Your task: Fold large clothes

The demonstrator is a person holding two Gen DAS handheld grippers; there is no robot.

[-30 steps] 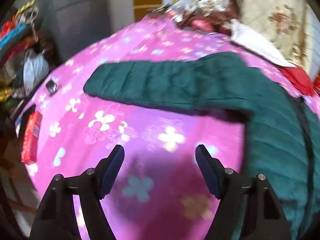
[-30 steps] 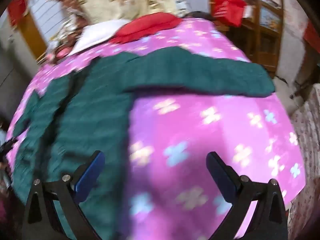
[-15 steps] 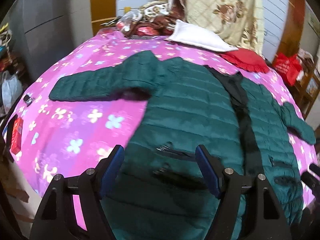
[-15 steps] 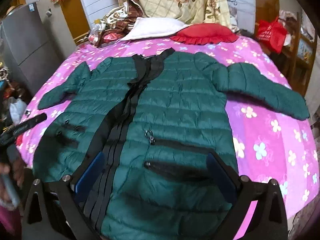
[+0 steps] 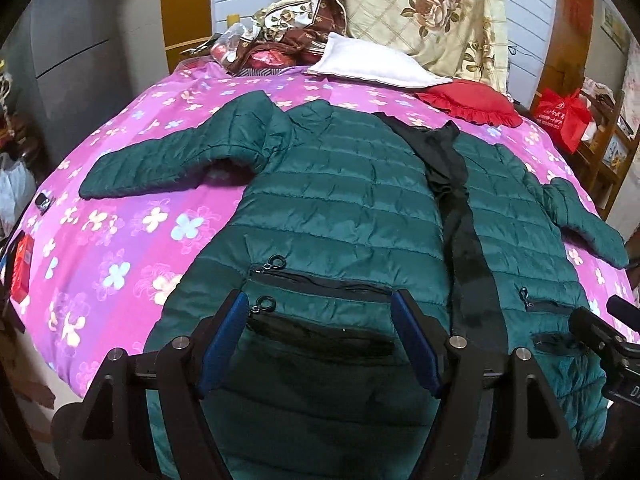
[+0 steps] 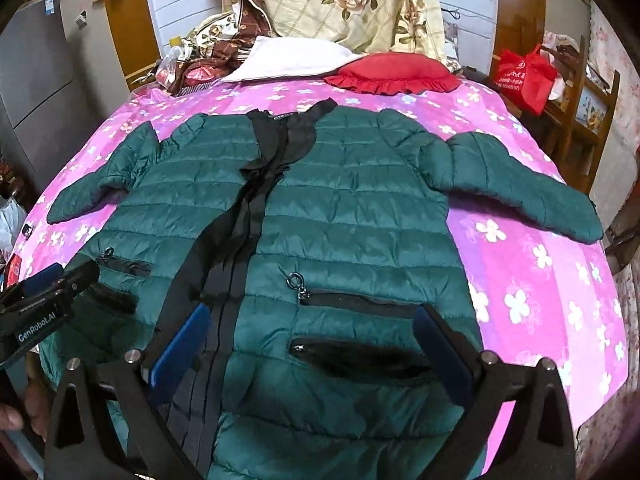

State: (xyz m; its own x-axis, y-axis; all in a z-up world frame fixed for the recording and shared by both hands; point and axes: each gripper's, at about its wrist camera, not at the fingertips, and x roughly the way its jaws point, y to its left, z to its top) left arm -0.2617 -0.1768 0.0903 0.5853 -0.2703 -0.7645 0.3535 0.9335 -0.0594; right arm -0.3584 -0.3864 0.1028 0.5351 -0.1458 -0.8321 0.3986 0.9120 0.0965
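A dark green quilted jacket (image 5: 344, 200) lies flat, front up, on a bed with a pink flowered sheet (image 5: 132, 220). It has a black zip strip down the middle and both sleeves spread out to the sides. It also shows in the right wrist view (image 6: 352, 216). My left gripper (image 5: 320, 336) is open and empty above the jacket's lower left pockets. My right gripper (image 6: 312, 348) is open and empty above the lower right pockets. The left gripper's body shows at the left edge of the right wrist view (image 6: 44, 300).
A white pillow (image 5: 368, 66), a red frilled cushion (image 5: 468, 102) and a heap of patterned bedding (image 5: 280, 36) lie at the head of the bed. A red bag (image 6: 524, 74) sits on wooden shelves to the right. A grey cabinet (image 5: 68, 52) stands left.
Both views have swung from the sleeves and bare sheet to the whole jacket, and both grippers have pulled back to its lower hem. Both have stayed open.
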